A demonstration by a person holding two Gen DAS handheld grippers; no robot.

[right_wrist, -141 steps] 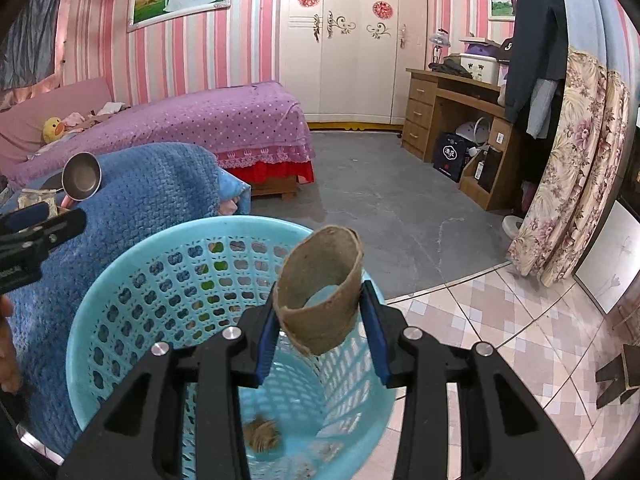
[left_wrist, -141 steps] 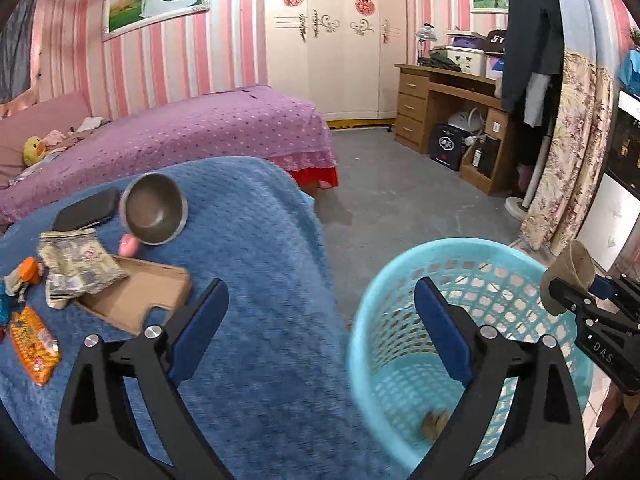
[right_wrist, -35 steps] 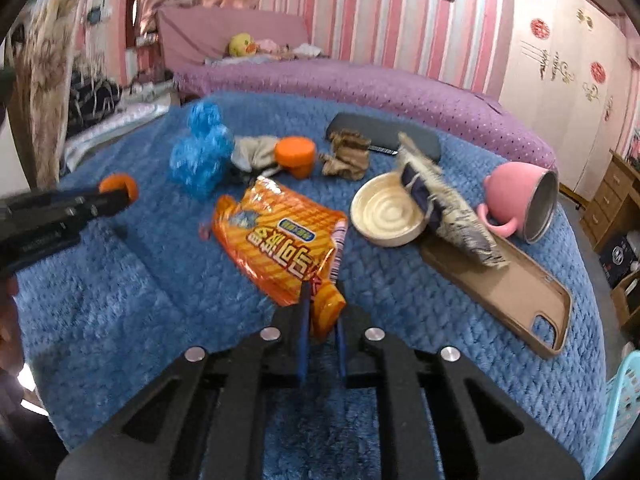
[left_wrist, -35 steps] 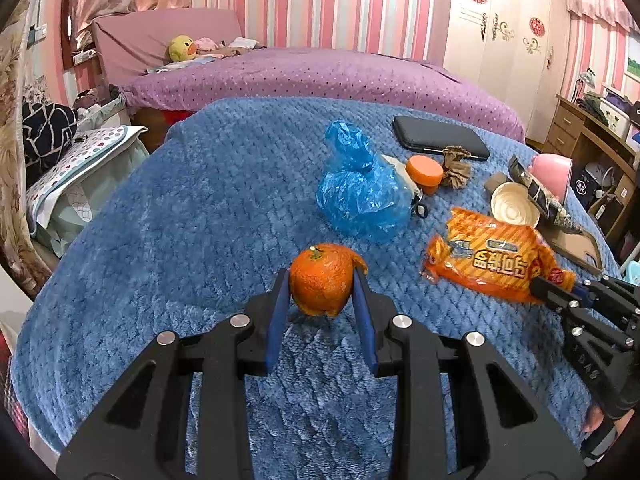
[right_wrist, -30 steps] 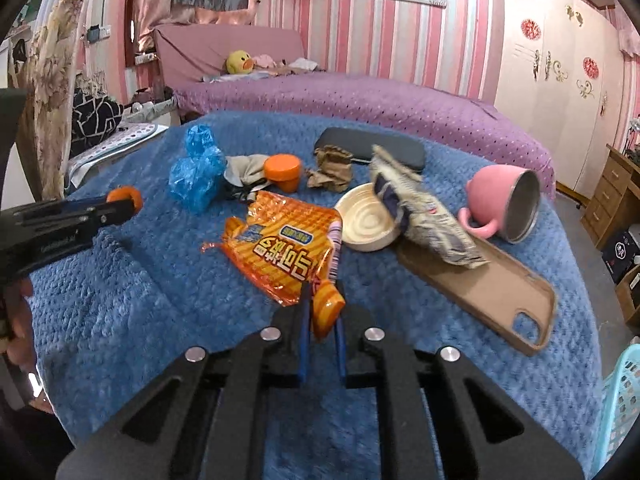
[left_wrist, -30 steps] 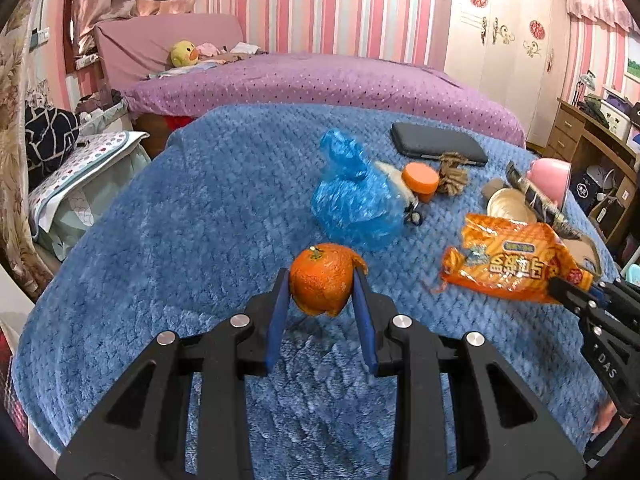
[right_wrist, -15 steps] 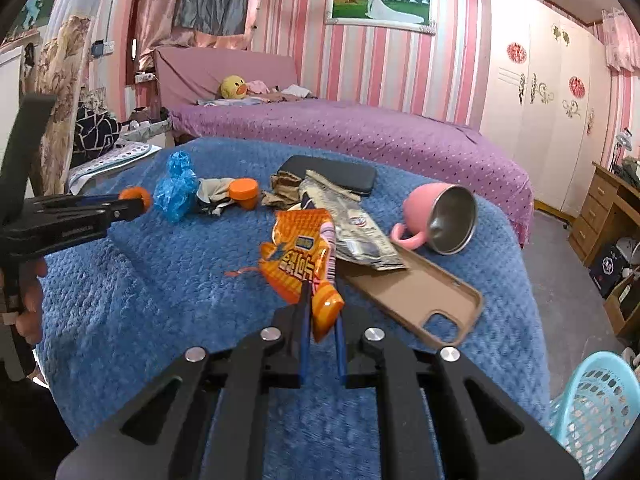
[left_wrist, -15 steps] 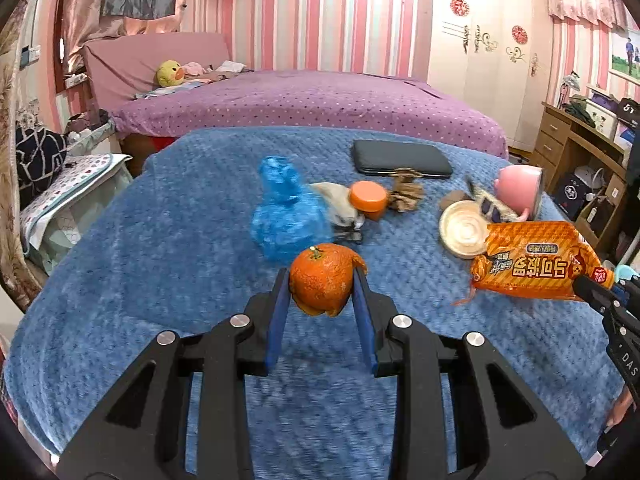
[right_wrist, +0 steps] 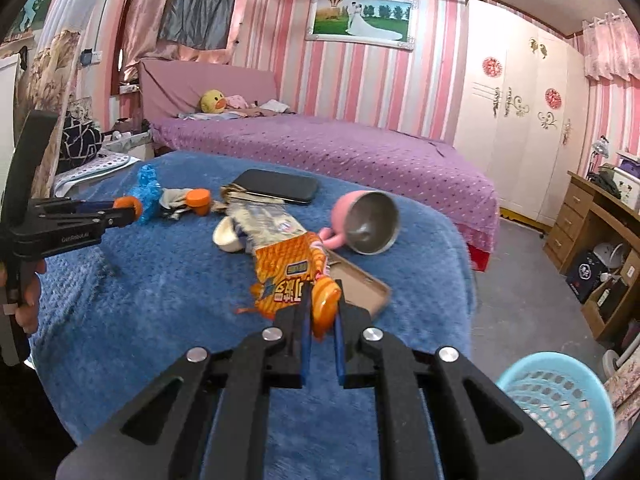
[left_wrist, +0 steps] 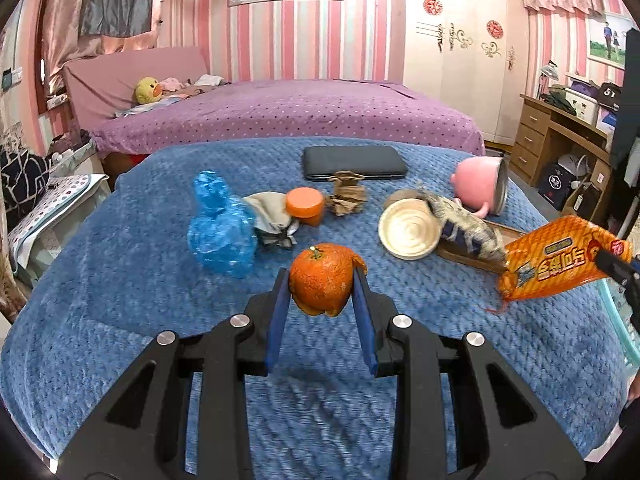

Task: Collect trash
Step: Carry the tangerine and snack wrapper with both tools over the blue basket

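My left gripper is shut on an orange peel, held above the blue blanket. My right gripper is shut on the corner of an orange snack wrapper, which hangs off the blanket; the same wrapper shows at the right of the left wrist view. A light blue mesh basket stands on the floor at the lower right of the right wrist view. On the blanket lie a blue plastic bag, a crumpled brown paper and a silvery wrapper.
Also on the blanket: a dark phone, an orange cap, a white lid, a pink mug and a tan phone case. A purple bed stands behind, a wooden desk at right.
Both grippers have swung right and slightly up with their loads. The wrapper has come off the blanket and now hangs. The basket has come into the right wrist view.
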